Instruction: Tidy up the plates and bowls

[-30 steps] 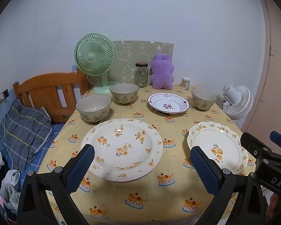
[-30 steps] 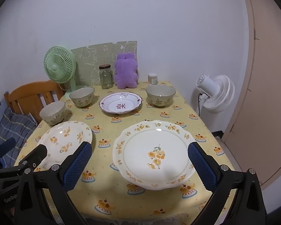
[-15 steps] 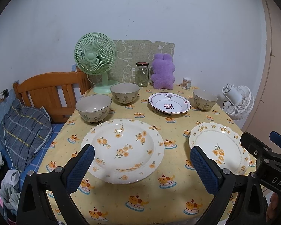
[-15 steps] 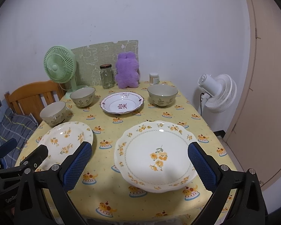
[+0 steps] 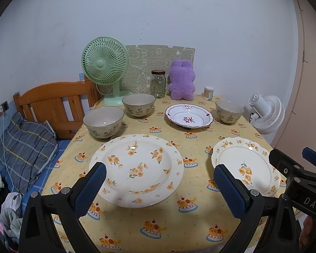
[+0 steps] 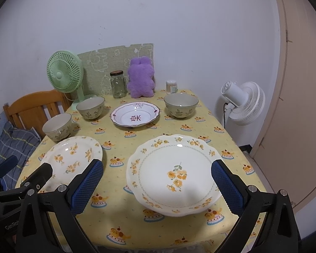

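Plates nearer, left gripper [image 5: 160,186] and right gripper [image 6: 157,184] wide, empty

plates [image 5: 137,168] 3 | bowls [image 5: 103,121] 3 | fans [image 5: 104,63] 2 | jar [image 5: 158,83] 1 | plush [image 5: 181,80] 1

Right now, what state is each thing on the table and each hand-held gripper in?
Left hand-held gripper: open, empty.
Right hand-held gripper: open, empty.
Three floral ceramic bowls: upright, empty, unstacked.
Three plates: flat, empty, unstacked.
Clear glass jar: lidded, upright.
Green desk fan: blades still.
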`<state>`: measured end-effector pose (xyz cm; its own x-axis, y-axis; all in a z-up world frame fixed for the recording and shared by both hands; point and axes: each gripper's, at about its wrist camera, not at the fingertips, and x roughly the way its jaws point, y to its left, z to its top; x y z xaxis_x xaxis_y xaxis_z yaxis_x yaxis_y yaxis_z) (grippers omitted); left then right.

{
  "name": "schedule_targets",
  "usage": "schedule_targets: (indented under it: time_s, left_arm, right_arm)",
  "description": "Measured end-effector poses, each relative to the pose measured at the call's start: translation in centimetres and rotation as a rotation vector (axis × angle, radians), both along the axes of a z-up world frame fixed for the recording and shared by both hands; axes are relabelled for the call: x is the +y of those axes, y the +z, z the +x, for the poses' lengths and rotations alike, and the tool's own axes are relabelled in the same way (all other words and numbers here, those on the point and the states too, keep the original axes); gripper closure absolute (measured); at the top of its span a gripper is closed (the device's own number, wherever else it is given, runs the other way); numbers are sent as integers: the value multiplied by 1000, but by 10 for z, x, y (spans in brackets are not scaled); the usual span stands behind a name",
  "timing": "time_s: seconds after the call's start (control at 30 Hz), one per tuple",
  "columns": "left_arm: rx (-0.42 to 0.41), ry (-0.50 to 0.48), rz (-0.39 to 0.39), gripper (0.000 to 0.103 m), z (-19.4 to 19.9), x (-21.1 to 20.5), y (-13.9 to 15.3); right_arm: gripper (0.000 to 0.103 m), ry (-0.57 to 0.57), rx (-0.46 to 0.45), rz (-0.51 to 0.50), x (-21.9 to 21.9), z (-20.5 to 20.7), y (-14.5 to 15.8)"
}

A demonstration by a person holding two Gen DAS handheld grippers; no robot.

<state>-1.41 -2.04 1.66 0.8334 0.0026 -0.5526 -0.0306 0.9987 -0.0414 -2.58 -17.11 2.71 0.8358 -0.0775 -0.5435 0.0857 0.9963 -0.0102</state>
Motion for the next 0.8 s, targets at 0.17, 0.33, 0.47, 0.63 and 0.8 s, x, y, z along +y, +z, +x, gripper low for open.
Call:
schedule_targets:
  time_s: [0.17,0.33,0.47,0.63,0.8]
  left_arm:
    - [-3,-1,-2,1,1,-1,1]
    - [-7,-8,-4,0,3,1,2]
    - [-8,-20,-6,0,9,3,5]
    - [3,-71,3,1,18,3,5]
    - [22,-114,23,1,24,1,1]
  right_arm:
    - [0,-1,2,5,0,0,0]
    - [0,-13,39,12,0,0,0]
    - [0,-30,96,21,2,2,1]
    - [0,-75,145,-1,5,4,1]
    - [0,-124,113,46,4,6,0]
